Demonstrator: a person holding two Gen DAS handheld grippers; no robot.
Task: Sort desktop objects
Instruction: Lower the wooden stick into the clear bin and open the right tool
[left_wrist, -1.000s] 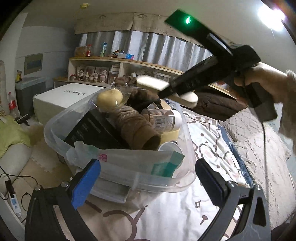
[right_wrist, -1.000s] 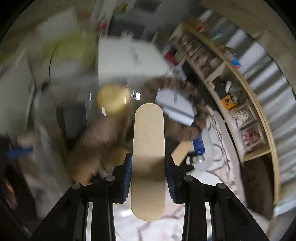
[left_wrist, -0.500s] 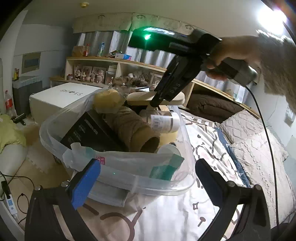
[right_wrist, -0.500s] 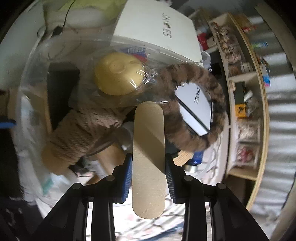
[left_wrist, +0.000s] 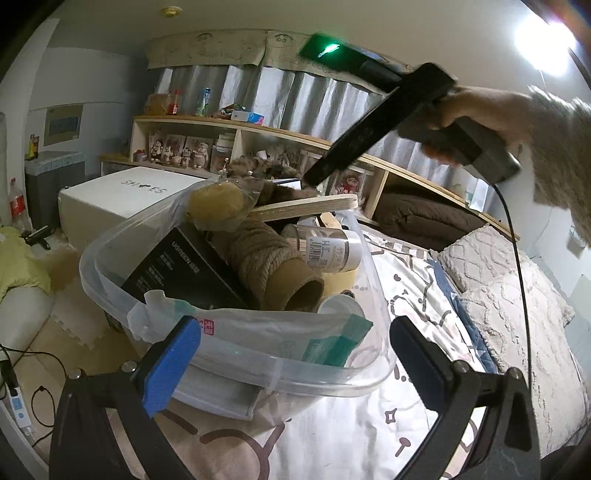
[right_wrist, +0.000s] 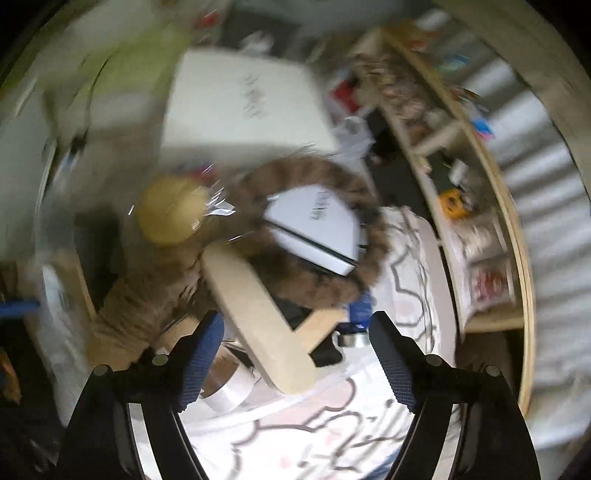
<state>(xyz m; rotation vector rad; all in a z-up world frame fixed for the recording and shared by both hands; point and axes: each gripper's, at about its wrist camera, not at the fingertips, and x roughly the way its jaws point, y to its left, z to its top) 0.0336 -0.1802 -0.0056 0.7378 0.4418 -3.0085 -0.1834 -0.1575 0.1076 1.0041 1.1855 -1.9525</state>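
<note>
The right gripper (right_wrist: 295, 354) has its blue-padded jaws opening wide, and nothing is pinched in them. The flat, pale wooden board with round ends (right_wrist: 258, 317) lies loose below them, on top of the pile in the clear plastic tub (left_wrist: 236, 354), toward the tub's far edge. The left gripper (left_wrist: 295, 362) is open too, with its jaws on either side of the tub's near rim, and I see no squeeze on it.

The tub is very full. The board rests slanted across the fuzzy brown ring (right_wrist: 325, 288) and the roll of brown rope on a cardboard tube (left_wrist: 273, 266), so I think it could slide off and drop over the far edge onto the white patterned bed cover (left_wrist: 417, 295). The round yellow thing in crinkly clear wrap (left_wrist: 218, 199) sits high at the far left rim and could roll out if the pile gets bumped. The tub stands on soft bedding, so a push could tip it.

The black box (left_wrist: 184, 273) in the tub says "UGREEN". The big white box (left_wrist: 129, 192) behind the tub has grey letters that look like "SHOES". The small round jar (left_wrist: 325, 247) has a barcode label, too small to read.
</note>
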